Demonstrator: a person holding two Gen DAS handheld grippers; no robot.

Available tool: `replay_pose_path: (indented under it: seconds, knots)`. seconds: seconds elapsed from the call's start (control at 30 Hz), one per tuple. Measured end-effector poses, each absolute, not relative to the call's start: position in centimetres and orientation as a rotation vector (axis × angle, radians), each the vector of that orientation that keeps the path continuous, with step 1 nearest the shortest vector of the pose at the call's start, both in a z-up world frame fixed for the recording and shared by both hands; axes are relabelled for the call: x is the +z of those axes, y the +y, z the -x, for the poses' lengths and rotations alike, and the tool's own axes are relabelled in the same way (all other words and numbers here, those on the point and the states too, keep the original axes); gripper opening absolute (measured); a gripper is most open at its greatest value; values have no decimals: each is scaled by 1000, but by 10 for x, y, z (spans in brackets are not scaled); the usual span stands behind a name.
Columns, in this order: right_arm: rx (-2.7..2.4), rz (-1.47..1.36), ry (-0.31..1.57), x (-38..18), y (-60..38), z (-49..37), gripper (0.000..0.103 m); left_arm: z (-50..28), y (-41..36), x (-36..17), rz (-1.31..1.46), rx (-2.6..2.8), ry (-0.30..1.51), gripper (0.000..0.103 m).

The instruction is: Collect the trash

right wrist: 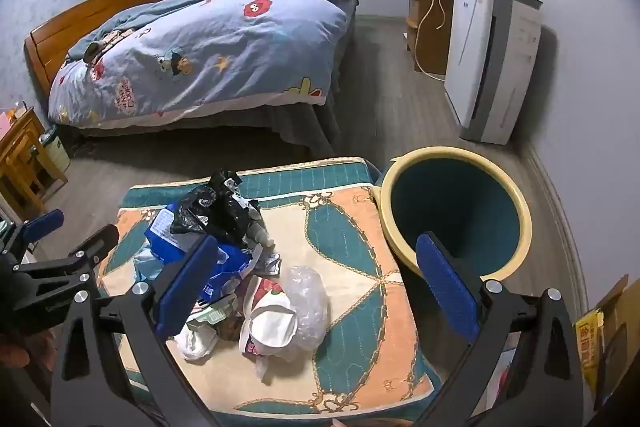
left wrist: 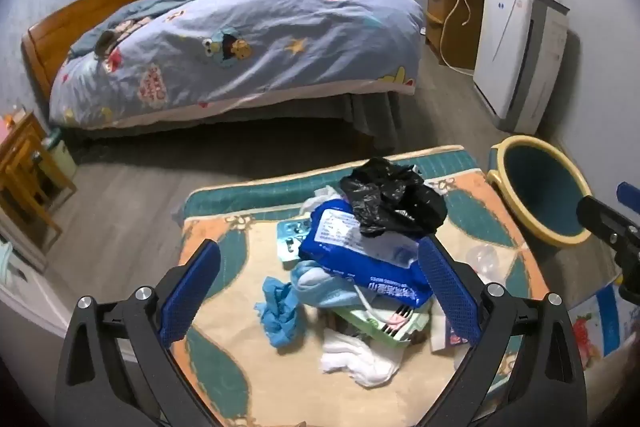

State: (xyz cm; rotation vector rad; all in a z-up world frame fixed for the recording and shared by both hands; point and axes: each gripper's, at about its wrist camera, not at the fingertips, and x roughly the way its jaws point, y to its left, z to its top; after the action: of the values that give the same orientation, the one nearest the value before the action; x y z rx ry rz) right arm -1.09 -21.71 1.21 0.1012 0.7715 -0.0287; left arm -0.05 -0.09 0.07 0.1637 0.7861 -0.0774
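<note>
Beside cushion (right wrist: 352,227) edge, bin (right wrist: 516,219), both hand-held grippers gaping

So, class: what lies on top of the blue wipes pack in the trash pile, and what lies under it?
A crumpled black plastic bag lies on the blue wipes pack. Beneath it show a light-blue cloth and a green-and-white packet; anything deeper is covered.

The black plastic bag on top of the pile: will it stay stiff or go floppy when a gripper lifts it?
The black plastic bag looks thin and crumpled, so probably floppy and light. Its glossy film may slip. Lifting it should hardly disturb the blue wipes pack beneath.
</note>
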Motion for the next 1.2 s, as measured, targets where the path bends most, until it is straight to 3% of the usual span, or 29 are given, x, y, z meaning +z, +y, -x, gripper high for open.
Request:
replay_pose_path:
  seconds: [1.2]
  knots:
    - [-52,-90,777,6,-217,11,98,-1,-2,-1,-140,-94,795,98]
